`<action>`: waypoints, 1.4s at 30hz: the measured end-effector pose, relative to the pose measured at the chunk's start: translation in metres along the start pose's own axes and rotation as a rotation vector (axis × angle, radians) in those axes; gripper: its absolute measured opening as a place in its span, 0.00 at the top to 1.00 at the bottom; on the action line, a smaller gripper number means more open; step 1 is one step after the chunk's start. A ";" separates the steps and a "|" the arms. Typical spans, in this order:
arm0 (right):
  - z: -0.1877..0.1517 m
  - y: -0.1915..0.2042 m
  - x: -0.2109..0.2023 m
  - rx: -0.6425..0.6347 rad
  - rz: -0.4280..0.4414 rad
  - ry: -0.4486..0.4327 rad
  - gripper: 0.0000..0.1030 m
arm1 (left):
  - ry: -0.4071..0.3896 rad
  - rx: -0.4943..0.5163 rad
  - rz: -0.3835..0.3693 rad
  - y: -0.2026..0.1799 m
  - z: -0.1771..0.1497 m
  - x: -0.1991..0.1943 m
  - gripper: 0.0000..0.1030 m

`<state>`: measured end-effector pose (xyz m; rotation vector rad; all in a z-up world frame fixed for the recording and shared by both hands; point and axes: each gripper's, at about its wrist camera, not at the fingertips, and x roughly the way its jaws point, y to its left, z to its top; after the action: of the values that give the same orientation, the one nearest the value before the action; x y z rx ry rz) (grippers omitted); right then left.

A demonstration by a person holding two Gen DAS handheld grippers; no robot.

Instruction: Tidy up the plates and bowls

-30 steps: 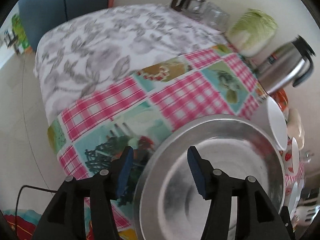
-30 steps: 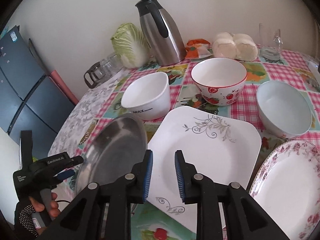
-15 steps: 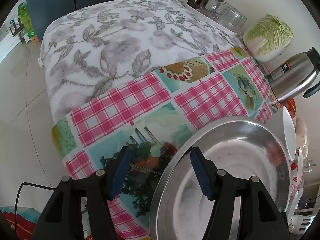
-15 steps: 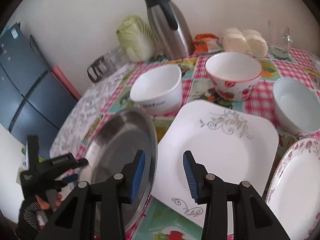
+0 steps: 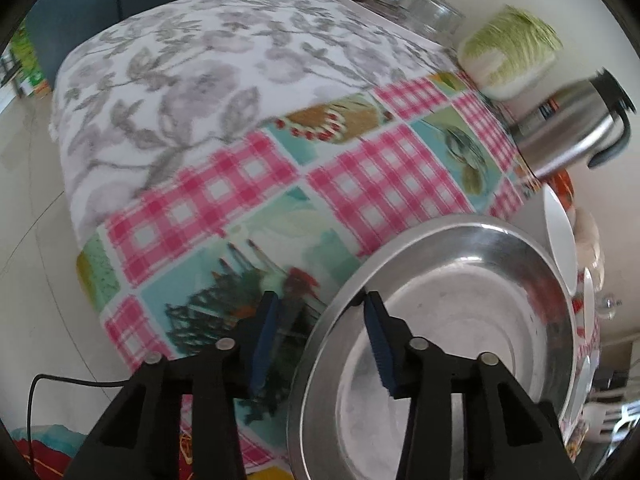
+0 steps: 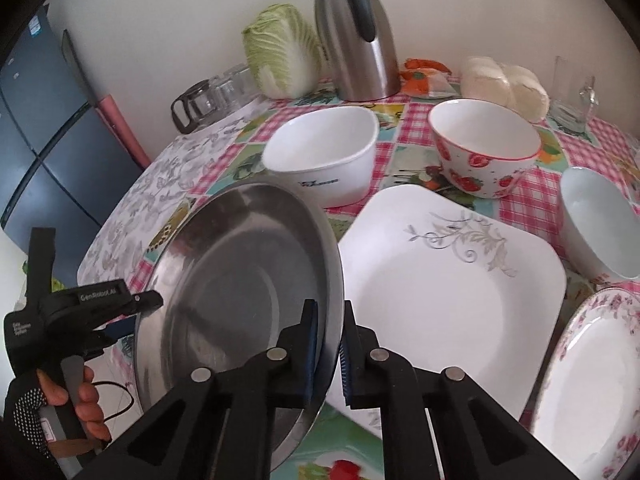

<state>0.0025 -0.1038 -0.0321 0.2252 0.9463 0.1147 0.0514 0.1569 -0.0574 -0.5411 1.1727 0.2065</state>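
**A:** Which way is the steel plate [image 6: 240,280] sitting?

**B:** I'm seeing it tilting up on edge at the near left of the table [image 6: 404,152], its hollow face turning left and its long axis running near to far. The right edge is rising above the white square plate [image 6: 452,292].

**A:** And my right gripper [image 6: 329,354]?

**B:** It's reaching in from the near side, fingers straddling the near right rim with a blue pad on each face. I think they are pinching it, though blur is hiding the contact.

**A:** The left gripper [image 5: 318,344]?

**B:** Its fingers are spreading wide across the plate's left rim, one pad outside over the cloth, one inside the hollow, neither touching. A gloved hand [image 6: 52,404] is holding it level, low at the left.

**A:** Anything only one camera is giving?

**B:** The right wrist view is showing the white bowl [image 6: 324,152], strawberry bowl [image 6: 484,152], pale blue bowl [image 6: 596,220] and floral plate [image 6: 592,380]. The left is showing the grey floral cloth [image 5: 192,64] draping the far left.
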 end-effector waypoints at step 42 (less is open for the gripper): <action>-0.001 -0.159 -0.041 0.362 -0.071 -0.028 0.88 | 0.099 0.309 -0.188 -0.148 -0.055 -0.003 0.73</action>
<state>-0.0220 -0.2664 -0.0387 0.5250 0.9416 -0.1271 0.0679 0.0031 -0.0264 -0.3880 1.2145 -0.1628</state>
